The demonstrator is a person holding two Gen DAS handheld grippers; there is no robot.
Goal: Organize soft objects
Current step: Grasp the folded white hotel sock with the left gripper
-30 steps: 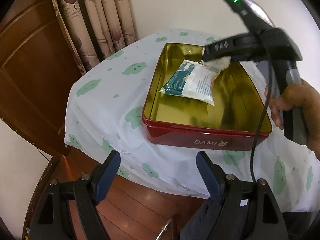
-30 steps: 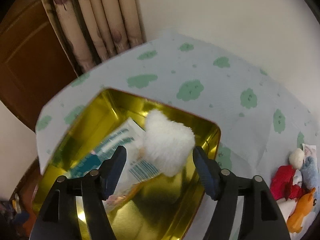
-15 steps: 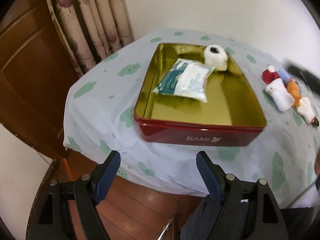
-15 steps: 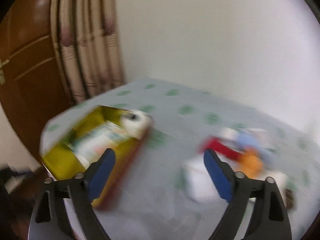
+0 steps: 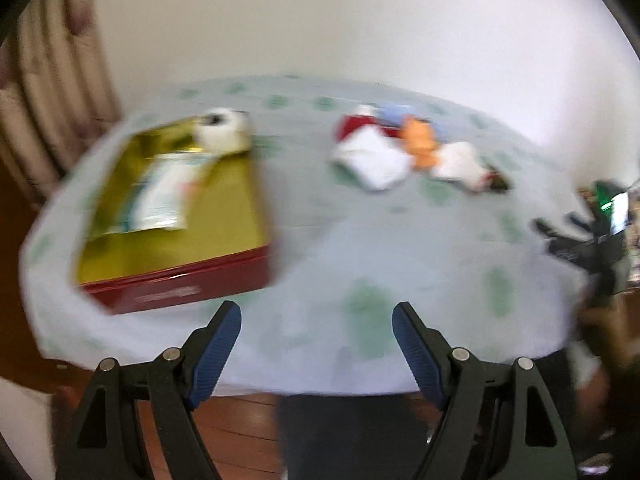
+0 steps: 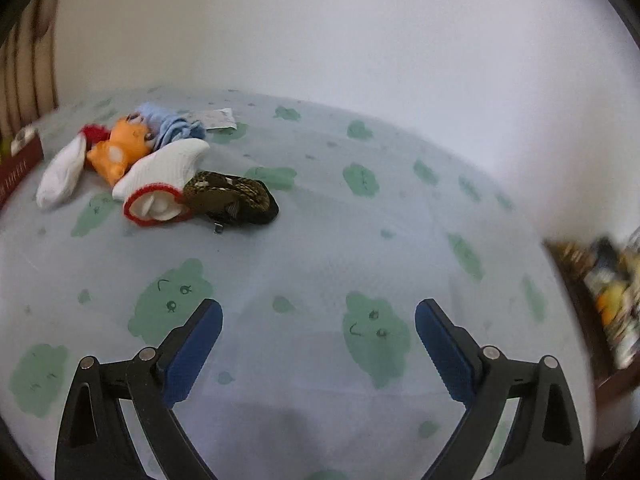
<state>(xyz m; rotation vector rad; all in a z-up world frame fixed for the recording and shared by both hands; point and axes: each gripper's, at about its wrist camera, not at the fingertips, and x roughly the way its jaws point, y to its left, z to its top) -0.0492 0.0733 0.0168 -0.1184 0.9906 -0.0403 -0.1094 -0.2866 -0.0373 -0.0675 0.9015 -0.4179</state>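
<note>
Soft pile [image 6: 140, 160] heaped on table's far left in right wrist view: orange plush [image 6: 118, 148] in the middle, white sock [image 6: 62, 176] left of it, red-cuffed white sock [image 6: 160, 182] in front, blue fabric [image 6: 172, 126] behind, brown patterned scrunchie [image 6: 232, 198] touching the red cuff. Same pile blurred in left wrist view, right of red tin [image 5: 180, 288] and apart from it. Inside tin: fluffy white ball [image 5: 224, 132] at far corner, plastic packet [image 5: 164, 196] flat on gold floor. All on green-cloud tablecloth [image 6: 360, 240]. Right gripper [image 6: 318, 334] spread wide, jaws just been opening, nothing between pads, only bare cloth below, well short of pile. Left gripper [image 5: 316, 344] also released, empty, hanging over near table edge. Left view heavily motion-blurred.
</note>
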